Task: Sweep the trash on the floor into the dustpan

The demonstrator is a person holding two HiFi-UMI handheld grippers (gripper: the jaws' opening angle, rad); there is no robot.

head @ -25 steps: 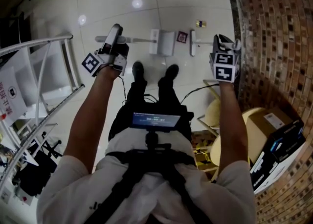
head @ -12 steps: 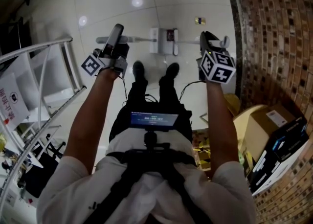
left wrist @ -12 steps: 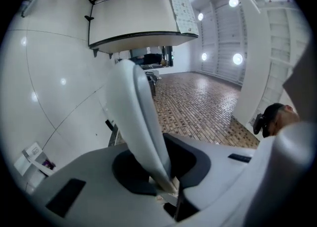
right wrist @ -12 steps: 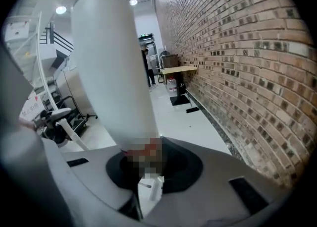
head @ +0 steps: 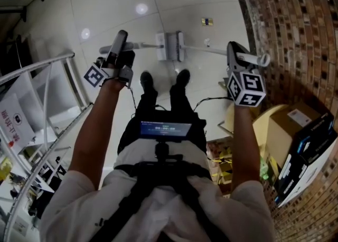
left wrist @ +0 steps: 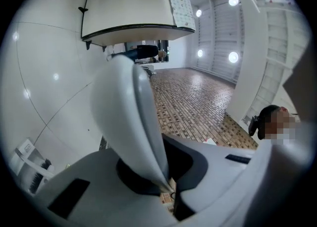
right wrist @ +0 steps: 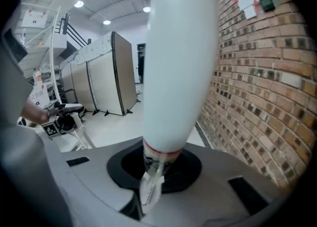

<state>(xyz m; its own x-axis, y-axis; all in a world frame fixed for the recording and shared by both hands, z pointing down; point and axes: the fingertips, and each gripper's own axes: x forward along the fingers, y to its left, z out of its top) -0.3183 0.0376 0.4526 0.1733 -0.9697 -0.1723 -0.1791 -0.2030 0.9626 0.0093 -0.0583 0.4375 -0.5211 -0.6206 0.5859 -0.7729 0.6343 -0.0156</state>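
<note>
**A:** Where is the white plastic dustpan (head: 168,45)?

**B:** It's flat on the pale tiled floor (head: 105,8), just ahead of the person's black shoes (head: 147,80). The left gripper (head: 119,43) has just closed its jaws on the long dustpan handle (left wrist: 129,117).

**A:** What about the red square scrap?

**B:** A second ago it lay beside the pan. Now the white broom head (head: 181,45) sits against the pan's mouth and the scrap is out of sight, so it's probably inside. The right gripper (head: 235,56) has its jaws pinching the white broom handle (right wrist: 181,62). A small yellow scrap (head: 207,21) is still lying beyond the pan.
</note>
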